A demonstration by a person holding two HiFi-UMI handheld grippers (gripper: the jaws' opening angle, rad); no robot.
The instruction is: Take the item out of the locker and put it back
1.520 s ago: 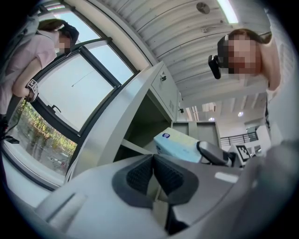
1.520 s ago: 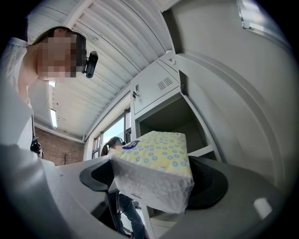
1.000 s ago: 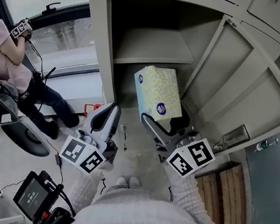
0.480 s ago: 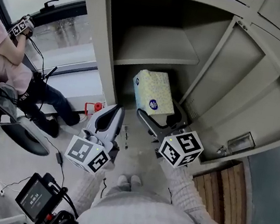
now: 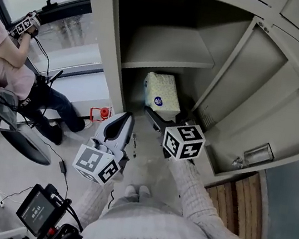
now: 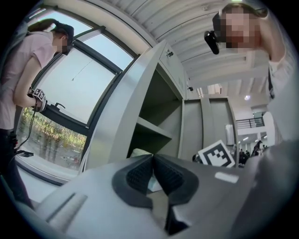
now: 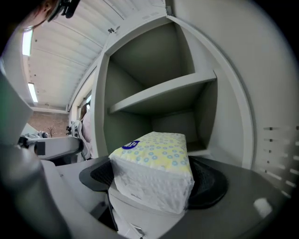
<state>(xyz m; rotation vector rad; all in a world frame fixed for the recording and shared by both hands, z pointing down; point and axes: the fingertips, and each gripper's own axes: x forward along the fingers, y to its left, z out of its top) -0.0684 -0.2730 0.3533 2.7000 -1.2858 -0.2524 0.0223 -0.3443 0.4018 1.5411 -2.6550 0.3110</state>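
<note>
Now yellow-dotted soft tissue pack (image 7: 154, 163) pinched in right claw (image 7: 153, 183), at lower compartment mouth of beige metal locker (image 5: 101, 52), frame centre. Left claw (image 6: 153, 172) pressed together, empty. Setting-down and release judged outstanding.

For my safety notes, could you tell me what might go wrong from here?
The soft tissue pack is pinched only near one end by the right gripper, so it could sag or slip out. The open locker door stands close beside the person's right sleeve and might get bumped.
</note>
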